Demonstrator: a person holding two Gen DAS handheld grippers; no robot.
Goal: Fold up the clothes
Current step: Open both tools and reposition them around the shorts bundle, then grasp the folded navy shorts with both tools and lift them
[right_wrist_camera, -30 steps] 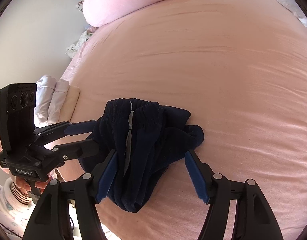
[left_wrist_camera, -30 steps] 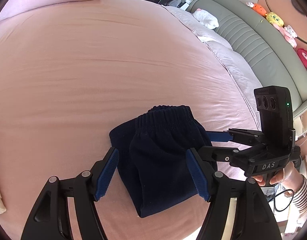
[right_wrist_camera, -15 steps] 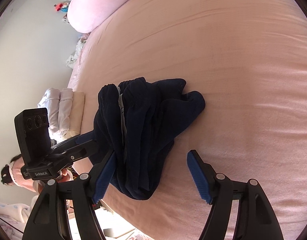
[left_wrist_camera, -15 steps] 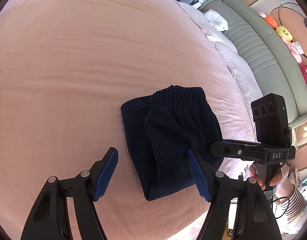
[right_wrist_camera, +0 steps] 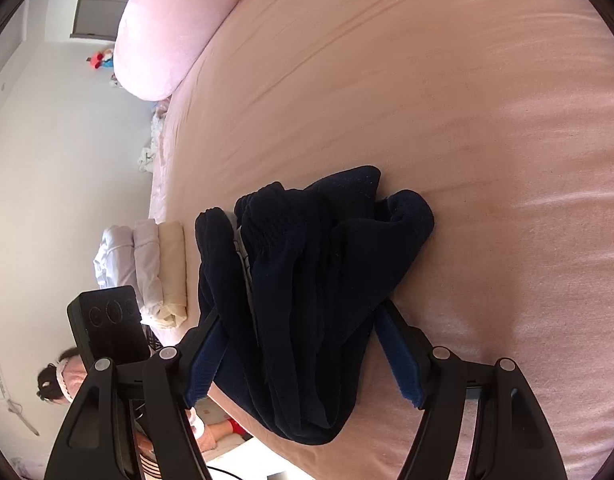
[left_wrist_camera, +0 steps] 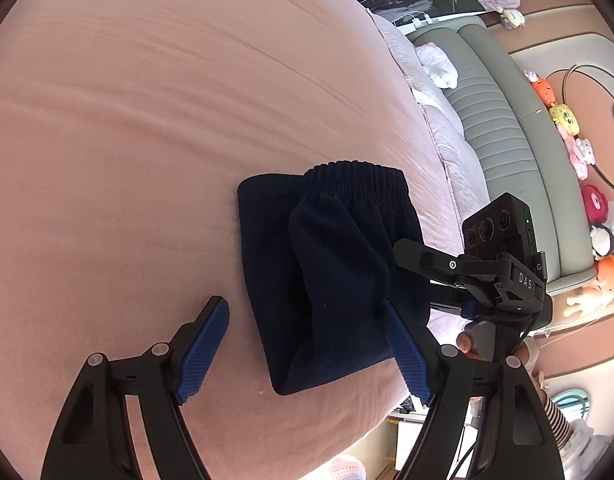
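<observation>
A pink-sheeted bed (left_wrist_camera: 127, 128) carries the things. Folded navy trousers (left_wrist_camera: 331, 276) lie near its edge. A pink pillow (right_wrist_camera: 175, 28) rests farther up.

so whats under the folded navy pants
The navy pants lie directly on the pink bedsheet, near the bed's edge. Whatever sits beneath or between the folded layers is covered; only a sliver of white label shows at the waistband.
</observation>
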